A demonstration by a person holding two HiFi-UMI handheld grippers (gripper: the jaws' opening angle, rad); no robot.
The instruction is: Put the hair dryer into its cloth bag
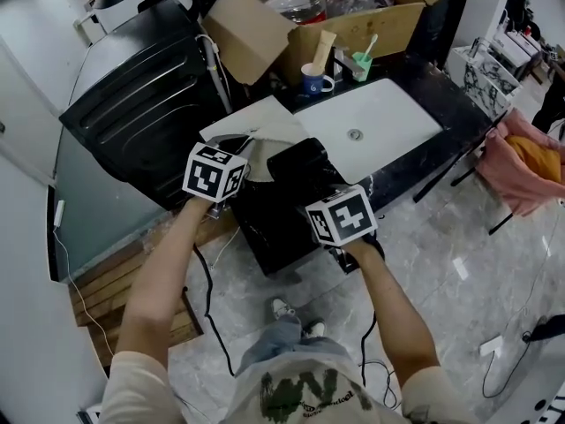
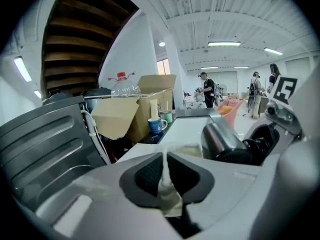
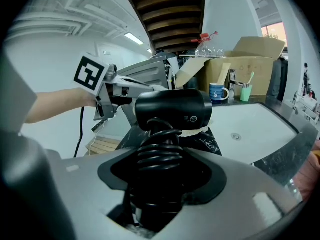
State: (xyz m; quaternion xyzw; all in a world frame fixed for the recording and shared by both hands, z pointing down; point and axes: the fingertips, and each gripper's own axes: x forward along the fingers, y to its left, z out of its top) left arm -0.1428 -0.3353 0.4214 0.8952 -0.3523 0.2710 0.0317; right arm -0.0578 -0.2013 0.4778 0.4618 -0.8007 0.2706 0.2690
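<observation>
- Left gripper [image 2: 165, 176]: fingers together, clamped on a pinch of the pale cloth bag [image 2: 170, 196] at its edge. I hold it raised, I judge, so the mouth hangs open toward the dryer.
- Right gripper [image 3: 162, 181]: fingers wide but gripping the hair dryer [image 3: 172, 109] by its handle, with the cord [image 3: 160, 156] coiled round the handle so nothing trails.
- Hair dryer: held above the near end of the dark tabletop [image 1: 274, 228], just right of the bag and not yet inside it.
- Far side: white sink [image 1: 380, 122], blue mug [image 1: 313, 81], cardboard box [image 1: 353, 25], all well apart from the work.
</observation>
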